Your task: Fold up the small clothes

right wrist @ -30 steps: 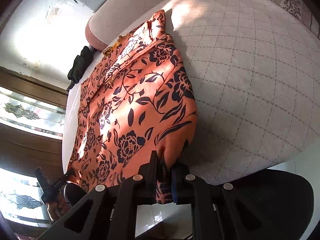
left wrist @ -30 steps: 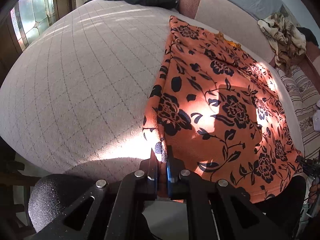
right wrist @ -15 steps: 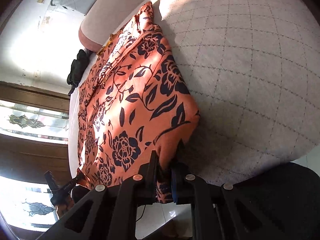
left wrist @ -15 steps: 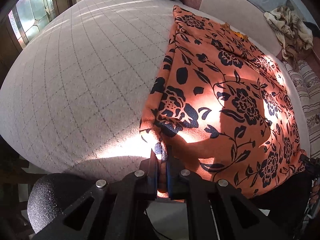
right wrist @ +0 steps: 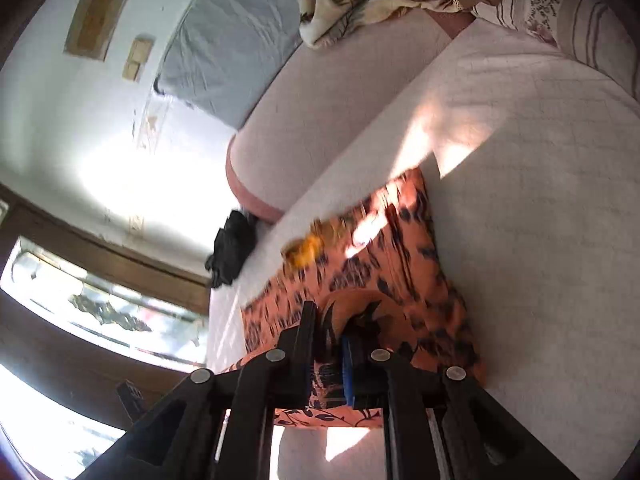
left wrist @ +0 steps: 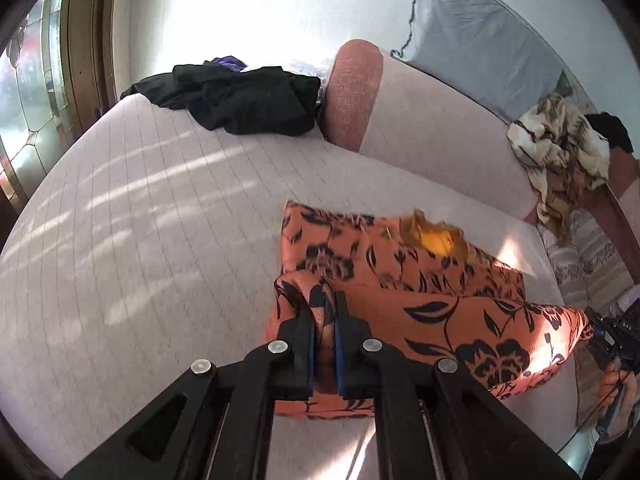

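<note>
An orange garment with black flowers (left wrist: pixel 400 272) lies on the pale quilted sofa seat (left wrist: pixel 140 240); it also shows in the right wrist view (right wrist: pixel 380 264). My left gripper (left wrist: pixel 323 312) is shut on its near left corner and holds it lifted above the rest. My right gripper (right wrist: pixel 330 332) is shut on the near right corner, also raised. The near edge is carried over toward the far part, so the garment is doubling over. A yellow patch (left wrist: pixel 438 240) shows at its far edge.
A black garment pile (left wrist: pixel 240 96) lies at the far left of the seat by a pink armrest (left wrist: pixel 354 92). A beige patterned blanket (left wrist: pixel 560 156) drapes over the backrest at right. A grey cushion (left wrist: pixel 480 40) leans behind. A striped pillow (right wrist: pixel 560 12) sits at right.
Both grippers have lifted the near corners and swung them up and forward over the garment. The flat garment now doubles over, and the views look toward the sofa back.
</note>
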A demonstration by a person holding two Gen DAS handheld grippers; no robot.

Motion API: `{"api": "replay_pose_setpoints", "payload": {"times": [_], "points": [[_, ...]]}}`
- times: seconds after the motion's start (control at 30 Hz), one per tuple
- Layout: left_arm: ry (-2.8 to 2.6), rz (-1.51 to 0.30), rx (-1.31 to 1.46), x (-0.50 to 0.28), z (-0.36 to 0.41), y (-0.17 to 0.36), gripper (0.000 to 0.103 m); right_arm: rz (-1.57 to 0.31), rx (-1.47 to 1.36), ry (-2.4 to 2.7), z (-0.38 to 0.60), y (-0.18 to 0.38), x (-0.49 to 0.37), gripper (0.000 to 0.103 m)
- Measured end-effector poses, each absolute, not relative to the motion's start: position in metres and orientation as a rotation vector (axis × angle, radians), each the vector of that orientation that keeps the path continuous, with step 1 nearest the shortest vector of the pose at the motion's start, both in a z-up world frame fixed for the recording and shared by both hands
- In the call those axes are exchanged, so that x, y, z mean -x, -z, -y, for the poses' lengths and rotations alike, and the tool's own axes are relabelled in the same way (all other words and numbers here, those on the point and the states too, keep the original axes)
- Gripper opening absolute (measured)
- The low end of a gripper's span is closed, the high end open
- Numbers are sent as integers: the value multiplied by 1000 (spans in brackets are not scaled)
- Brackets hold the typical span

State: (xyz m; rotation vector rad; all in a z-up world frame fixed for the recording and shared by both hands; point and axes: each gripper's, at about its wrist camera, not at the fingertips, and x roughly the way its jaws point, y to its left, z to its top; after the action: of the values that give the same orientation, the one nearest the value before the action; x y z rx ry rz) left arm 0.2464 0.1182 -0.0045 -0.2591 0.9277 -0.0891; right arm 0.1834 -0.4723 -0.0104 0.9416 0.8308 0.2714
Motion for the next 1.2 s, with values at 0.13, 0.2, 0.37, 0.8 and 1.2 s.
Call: {"api": "replay_pose_setpoints", "payload": {"times": [0.13,0.2,0.37,0.8,1.2], "points": [[-22,-996,218,-336,-108,61,61,-828,-899,-195,479,48,-273,44],[-82,-1055,171,-354,-113,89,63,-936,-859,-59,475,80,-285,66],[-116,-947,272,-312,-150,80,65,-835,-744,-69,455,76,-224,66],[-111,-955,375,-201,-102,124,73,-917,-1058,-53,406,128,-157,68],[-97,-882,352,-238,-94,65,21,-819,-1092,12,396,105,-213,12]]}}
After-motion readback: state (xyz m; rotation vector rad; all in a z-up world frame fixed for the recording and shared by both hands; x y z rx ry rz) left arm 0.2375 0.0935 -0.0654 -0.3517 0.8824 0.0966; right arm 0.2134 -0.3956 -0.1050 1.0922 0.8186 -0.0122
